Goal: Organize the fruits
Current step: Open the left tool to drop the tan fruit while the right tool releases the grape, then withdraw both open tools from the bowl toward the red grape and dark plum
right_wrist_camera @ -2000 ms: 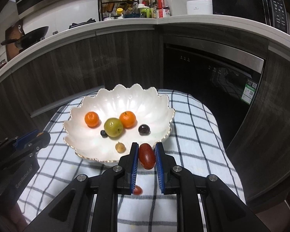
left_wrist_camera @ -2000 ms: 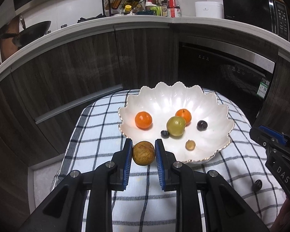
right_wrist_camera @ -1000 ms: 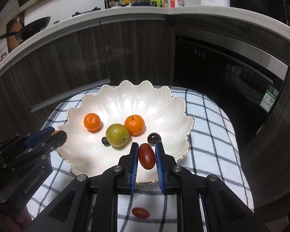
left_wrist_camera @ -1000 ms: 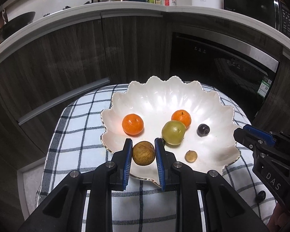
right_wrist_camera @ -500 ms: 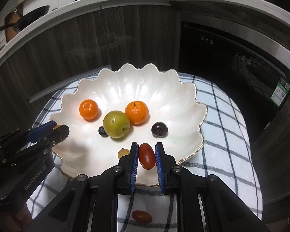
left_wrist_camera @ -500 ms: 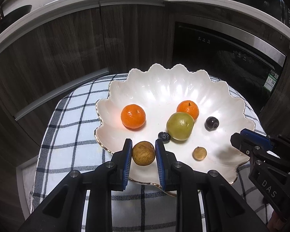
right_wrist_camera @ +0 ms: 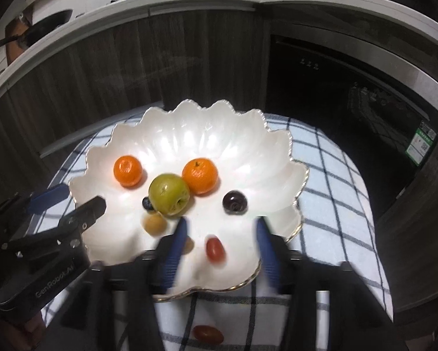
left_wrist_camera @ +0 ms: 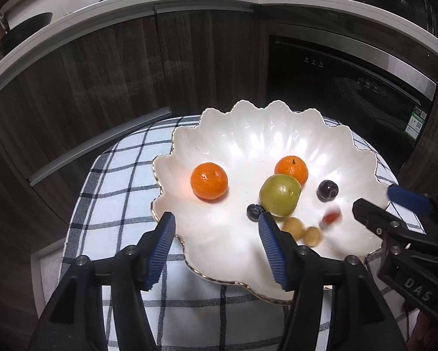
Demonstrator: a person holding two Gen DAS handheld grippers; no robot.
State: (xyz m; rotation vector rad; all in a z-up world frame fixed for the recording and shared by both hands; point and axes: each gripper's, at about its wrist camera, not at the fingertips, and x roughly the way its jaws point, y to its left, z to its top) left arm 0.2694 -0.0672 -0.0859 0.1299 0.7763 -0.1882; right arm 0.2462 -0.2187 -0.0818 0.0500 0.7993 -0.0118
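Note:
A white scalloped plate (left_wrist_camera: 248, 134) (right_wrist_camera: 189, 134) holds two oranges (left_wrist_camera: 209, 180) (right_wrist_camera: 200, 175), a green fruit (left_wrist_camera: 280, 194) (right_wrist_camera: 168, 194), a dark grape (left_wrist_camera: 327, 190) (right_wrist_camera: 234, 201) and a blueberry (left_wrist_camera: 254, 212). My left gripper (left_wrist_camera: 217, 242) hangs over the plate's near rim, its jaws opening with nothing between them. The round brown fruit (left_wrist_camera: 293, 225) (right_wrist_camera: 154, 223) lies in the plate just right of them. My right gripper (right_wrist_camera: 221, 242) is blurred, its jaws also opening. A red tomato (right_wrist_camera: 214, 250) (left_wrist_camera: 330, 216) lies loose on the plate between them.
A second red tomato (right_wrist_camera: 207, 333) lies on the checked cloth (left_wrist_camera: 116, 204) below the plate. A smaller brown fruit (left_wrist_camera: 311, 235) sits in the plate. Dark cabinets and an oven (left_wrist_camera: 350, 87) stand behind. The two grippers are close together over the plate.
Both grippers' jaws have spread apart. The brown fruit has left the left jaws and rolled right in the plate. The red tomato has dropped from the right jaws onto the plate.

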